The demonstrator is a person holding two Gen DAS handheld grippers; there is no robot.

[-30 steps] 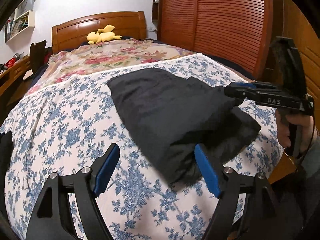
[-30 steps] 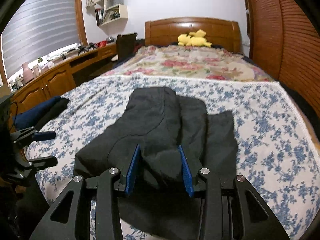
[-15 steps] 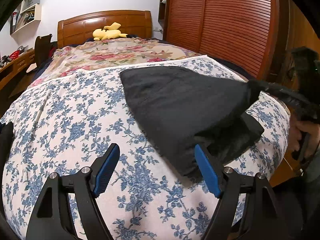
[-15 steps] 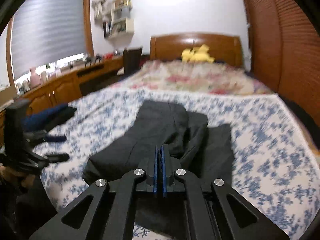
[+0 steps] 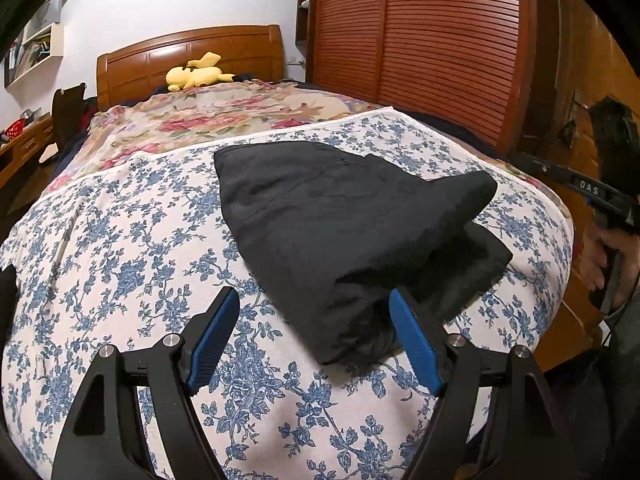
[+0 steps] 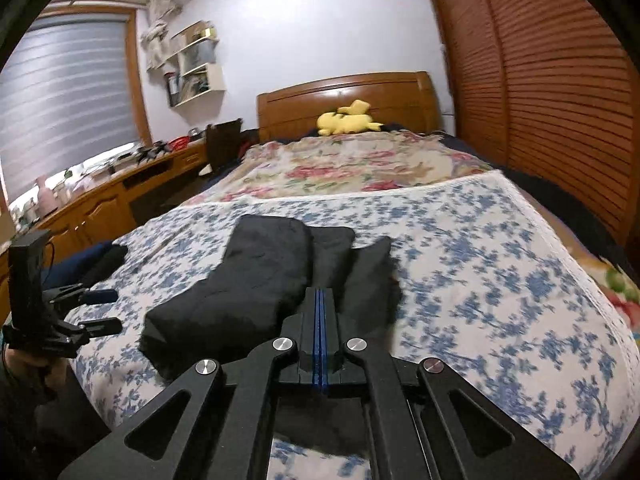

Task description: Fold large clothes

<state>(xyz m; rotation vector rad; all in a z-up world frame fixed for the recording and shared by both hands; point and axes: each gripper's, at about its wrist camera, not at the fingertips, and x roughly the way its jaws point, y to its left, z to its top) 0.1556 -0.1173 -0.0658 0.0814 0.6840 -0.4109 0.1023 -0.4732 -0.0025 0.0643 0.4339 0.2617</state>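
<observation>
We see the garment [image 5: 332,220], a dark folded piece, lying on the blue-flowered sheet [image 5: 120,264] near the foot of the bed. In the right wrist view its long axis runs from the foot toward the headboard [image 6: 344,98], with one narrow end pointing at the headboard and the broader end just under the right gripper [image 6: 321,336]. In the left wrist view it lies slantwise, one corner lifted in a peak toward the right.

Our right gripper's blue pads are pressed flat together, having just been closing; whether cloth is pinched between them we cannot tell, since the tips lie over dark fabric. Our left gripper [image 5: 316,340] stands with its jaws wide apart above the sheet, the right pad [image 5: 416,344] at the garment's near edge, nothing clamped.

Beyond the sheet lies a rose-patterned quilt [image 6: 352,164], and a yellow plush [image 6: 347,122] rests against the headboard. Slatted wooden doors [image 6: 560,100] fill the right wall. On the left we see a wooden desk [image 6: 92,208] under a window blind [image 6: 64,100], white shelves [image 6: 196,68] on the wall, and dark folded clothes [image 6: 92,264] at the bed's left edge.
</observation>
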